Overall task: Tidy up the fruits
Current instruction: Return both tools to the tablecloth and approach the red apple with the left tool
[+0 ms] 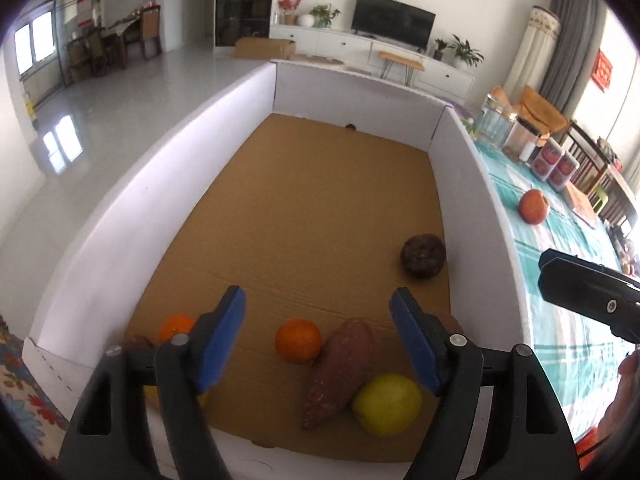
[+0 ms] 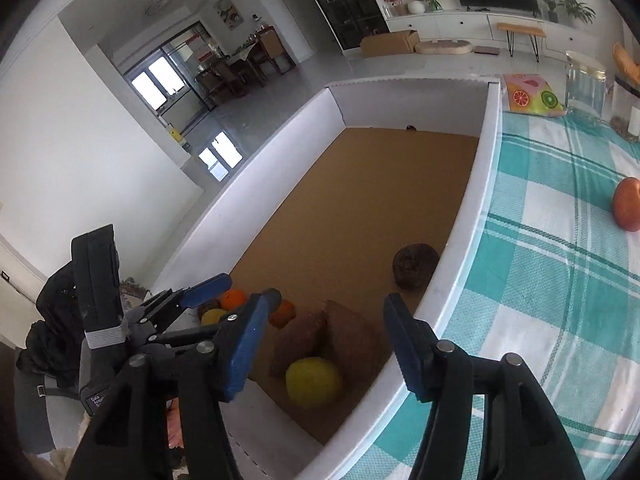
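Note:
A white-walled box (image 1: 484,216) with a brown cardboard floor holds an orange (image 1: 298,341), a second orange (image 1: 176,327), a sweet potato (image 1: 340,372), a yellow-green fruit (image 1: 387,405) and a dark round fruit (image 1: 423,256). A red apple (image 1: 533,207) lies on the checked tablecloth right of the box; it also shows in the right wrist view (image 2: 628,204). My left gripper (image 1: 318,320) is open and empty above the near end of the box. My right gripper (image 2: 326,326) is open and empty over the box's near right corner, above the yellow-green fruit (image 2: 314,382).
Glass jars (image 1: 496,124) and printed canisters (image 1: 554,164) stand at the far right of the table. A teal checked tablecloth (image 2: 540,280) covers the table. A fruit-print cushion (image 2: 528,94) lies past the box. My right gripper's body (image 1: 588,296) shows in the left wrist view.

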`<state>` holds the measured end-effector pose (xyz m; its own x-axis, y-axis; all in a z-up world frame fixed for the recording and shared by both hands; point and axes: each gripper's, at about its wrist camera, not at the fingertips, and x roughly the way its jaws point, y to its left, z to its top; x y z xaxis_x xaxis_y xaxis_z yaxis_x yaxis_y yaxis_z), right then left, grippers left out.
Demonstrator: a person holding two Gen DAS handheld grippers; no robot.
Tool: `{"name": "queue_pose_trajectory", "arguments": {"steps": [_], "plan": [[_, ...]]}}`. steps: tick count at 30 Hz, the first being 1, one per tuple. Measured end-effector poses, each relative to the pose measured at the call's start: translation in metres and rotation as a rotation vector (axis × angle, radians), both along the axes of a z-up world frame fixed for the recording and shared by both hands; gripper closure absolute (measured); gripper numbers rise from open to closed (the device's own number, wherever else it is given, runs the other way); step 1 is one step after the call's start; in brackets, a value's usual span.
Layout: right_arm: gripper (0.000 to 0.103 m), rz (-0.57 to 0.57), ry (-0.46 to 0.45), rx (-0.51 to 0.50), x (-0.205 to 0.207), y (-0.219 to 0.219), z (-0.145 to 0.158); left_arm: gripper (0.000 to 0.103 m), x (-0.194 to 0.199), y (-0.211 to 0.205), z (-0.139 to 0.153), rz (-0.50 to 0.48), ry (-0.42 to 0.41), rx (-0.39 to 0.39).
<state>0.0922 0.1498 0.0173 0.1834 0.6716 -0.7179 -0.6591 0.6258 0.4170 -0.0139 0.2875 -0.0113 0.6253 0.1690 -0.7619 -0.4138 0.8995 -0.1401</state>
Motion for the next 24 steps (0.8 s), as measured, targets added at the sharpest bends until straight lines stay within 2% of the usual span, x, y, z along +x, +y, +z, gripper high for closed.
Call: {"name": "queue_pose_trajectory", "arguments": {"steps": [2,4,5,8,10,12,16,18,20,24], "plan": [[0.028,-0.045,-0.072,0.000,-0.001,-0.030,0.002,0.026,-0.003,-0.010,0.006,-0.011,-0.037,0.005],[0.010,-0.115,-0.148,-0.036,-0.003,-0.070,-0.007,0.025,-0.003,-0.026,0.013,-0.045,-0.071,-0.002],[0.008,-0.157,-0.188,-0.072,-0.003,-0.091,-0.018,0.025,-0.001,-0.036,0.016,-0.075,-0.083,-0.010],[0.008,-0.299,-0.256,-0.265,0.001,-0.155,-0.067,0.025,0.007,-0.081,0.025,-0.196,-0.113,-0.023],[0.008,-0.405,-0.235,-0.359,0.014,-0.199,-0.096,0.020,0.015,-0.116,0.027,-0.294,-0.125,-0.035],[0.008,-0.513,-0.214,-0.381,0.011,-0.245,-0.108,0.019,0.026,-0.151,0.026,-0.389,-0.121,-0.056],[0.008,-0.691,-0.268,-0.427,0.004,-0.299,-0.111,0.019,0.054,-0.215,-0.002,-0.531,-0.055,-0.112],[0.008,-0.742,-0.253,-0.398,0.005,-0.311,-0.108,0.019,0.066,-0.242,-0.019,-0.562,-0.023,-0.085],[0.008,-0.763,-0.269,-0.415,0.006,-0.314,-0.106,0.019,0.077,-0.261,-0.034,-0.571,0.004,-0.016],[0.008,-0.749,-0.187,-0.466,0.017,-0.313,-0.125,0.019,0.099,-0.276,-0.057,-0.554,0.017,0.086]]}}
